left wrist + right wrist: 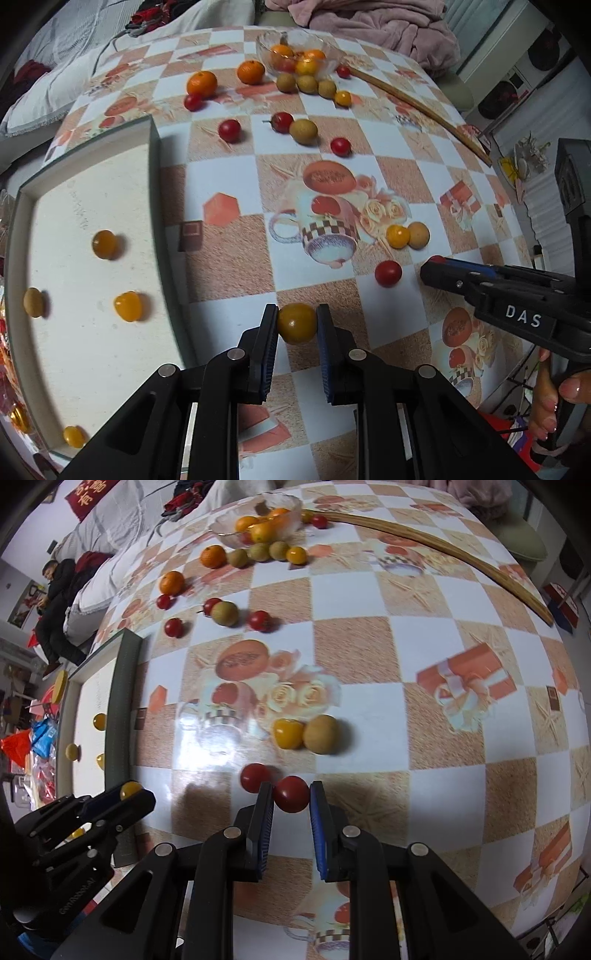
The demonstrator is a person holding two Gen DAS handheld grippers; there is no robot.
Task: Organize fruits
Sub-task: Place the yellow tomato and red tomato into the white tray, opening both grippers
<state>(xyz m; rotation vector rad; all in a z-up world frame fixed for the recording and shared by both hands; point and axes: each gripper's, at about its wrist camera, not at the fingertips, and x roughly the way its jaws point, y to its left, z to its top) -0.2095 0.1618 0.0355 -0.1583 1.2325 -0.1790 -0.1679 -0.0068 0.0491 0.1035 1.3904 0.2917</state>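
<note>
Fruit lies scattered on the checkered surface (424, 635): small, round, glossy. The left tongs (296, 325) are clamped on a yellow tomato (296, 323) just beside the white tray (88, 369), which holds four yellowish fruits. The right tongs (291, 795) are clamped on a red tomato (291, 794); another red one (255, 777) lies touching it.

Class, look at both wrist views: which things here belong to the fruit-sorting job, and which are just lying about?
Belong to the job:
- yellow tomato in the left tool
- red tomato in the right tool
- white tray holding yellow fruits
- glass bowl of oranges
- loose fruits across the table

Just lying about:
- wooden stick
- pink blanket
</note>
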